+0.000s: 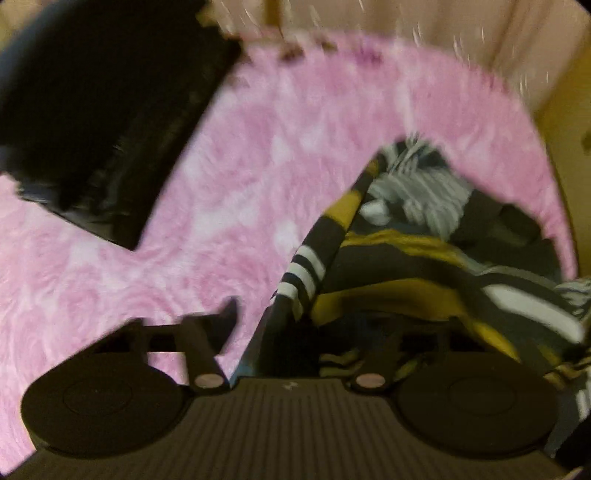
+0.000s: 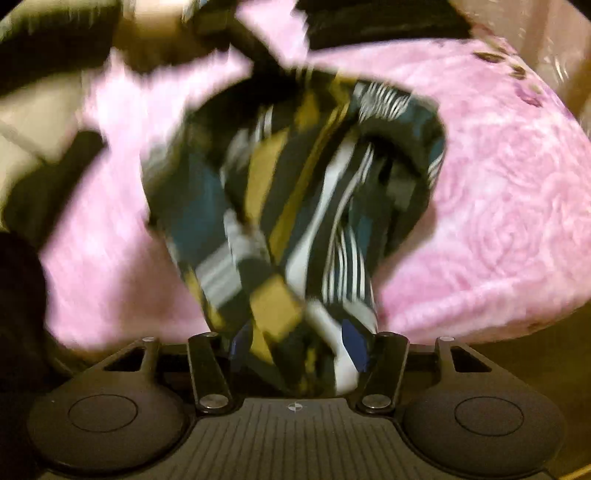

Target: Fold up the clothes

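Note:
A garment patterned in black, mustard, teal and white stripes [image 2: 295, 192] lies bunched on a pink fluffy blanket [image 2: 498, 184]. Both views are blurred. In the right wrist view the cloth runs down into the gap of my right gripper [image 2: 297, 338], whose fingers [image 2: 207, 365] stand well apart; the fabric fills the space between them. In the left wrist view the same garment [image 1: 406, 266] drapes over the right side of my left gripper [image 1: 306, 321] and hides one finger. The other finger [image 1: 201, 350] leans inward over the blanket [image 1: 221, 166], a strip of pink showing between its tip and the cloth edge.
A large black item [image 1: 92, 110] lies on the blanket at the far left, also seen as a dark shape [image 2: 380, 22] at the top of the right wrist view. Beige curtain or wall [image 1: 480, 55] rises behind the bed. The blanket's edge drops off at the right [image 2: 517, 325].

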The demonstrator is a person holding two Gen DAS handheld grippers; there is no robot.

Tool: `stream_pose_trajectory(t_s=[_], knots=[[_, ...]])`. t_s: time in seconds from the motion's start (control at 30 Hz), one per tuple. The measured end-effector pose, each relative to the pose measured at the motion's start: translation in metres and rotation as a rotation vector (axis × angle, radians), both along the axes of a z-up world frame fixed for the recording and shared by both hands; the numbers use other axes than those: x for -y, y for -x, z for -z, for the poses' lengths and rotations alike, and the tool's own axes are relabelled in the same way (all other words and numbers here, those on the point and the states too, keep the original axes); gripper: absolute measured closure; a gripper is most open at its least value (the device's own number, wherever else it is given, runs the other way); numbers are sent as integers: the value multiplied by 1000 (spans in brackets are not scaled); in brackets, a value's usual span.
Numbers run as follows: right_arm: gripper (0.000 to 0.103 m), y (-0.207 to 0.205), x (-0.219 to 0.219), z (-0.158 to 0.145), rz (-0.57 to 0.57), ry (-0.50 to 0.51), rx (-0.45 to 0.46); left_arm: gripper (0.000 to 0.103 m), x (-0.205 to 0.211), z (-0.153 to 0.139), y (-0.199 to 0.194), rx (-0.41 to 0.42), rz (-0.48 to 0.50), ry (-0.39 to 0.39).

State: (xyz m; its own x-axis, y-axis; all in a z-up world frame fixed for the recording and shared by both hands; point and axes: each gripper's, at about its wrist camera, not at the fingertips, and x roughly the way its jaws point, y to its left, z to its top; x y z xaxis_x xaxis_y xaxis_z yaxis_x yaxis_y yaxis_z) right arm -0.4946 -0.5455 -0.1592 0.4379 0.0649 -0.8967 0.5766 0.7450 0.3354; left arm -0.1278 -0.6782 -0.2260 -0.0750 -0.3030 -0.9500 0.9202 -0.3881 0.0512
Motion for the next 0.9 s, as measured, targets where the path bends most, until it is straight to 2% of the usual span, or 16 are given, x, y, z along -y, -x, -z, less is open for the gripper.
stream_pose_trajectory(t_s=[0.07,0.17,0.23,0.37,0.4,0.43,0.47,0.57,0.63,0.77,0.9], knots=[[45,-4,21,10,90,-1,-3,97,9,9,-4,8,3,-31],[45,-15,48,40,203,-11,-29,99,8,-3,-18,-13,-49,-12],[45,-27,54,64,207,-27,-54,99,3,-19,-30,-28,-112,26],[45,-53,45,91,155,-46,-51,99,-31,-75,-74,-56,-283,156],[51,-59,42,93,143,-56,-45,99,-44,-89,-87,-53,-325,184],[85,-65,39,92,130,-50,-42,99,-58,-103,-100,-51,-366,211],[93,-71,34,88,112,-27,-44,99,-75,-114,-112,-43,-405,232],[96,-91,16,51,70,190,-89,99,-139,-140,-150,-11,-515,284],[97,-97,6,17,95,306,-72,99,-194,-156,-165,15,-574,311],[97,-104,-25,-73,149,548,20,99,-307,-189,-184,61,-689,373],[97,-108,-56,-152,203,720,140,99,-411,-236,-185,122,-779,440]])
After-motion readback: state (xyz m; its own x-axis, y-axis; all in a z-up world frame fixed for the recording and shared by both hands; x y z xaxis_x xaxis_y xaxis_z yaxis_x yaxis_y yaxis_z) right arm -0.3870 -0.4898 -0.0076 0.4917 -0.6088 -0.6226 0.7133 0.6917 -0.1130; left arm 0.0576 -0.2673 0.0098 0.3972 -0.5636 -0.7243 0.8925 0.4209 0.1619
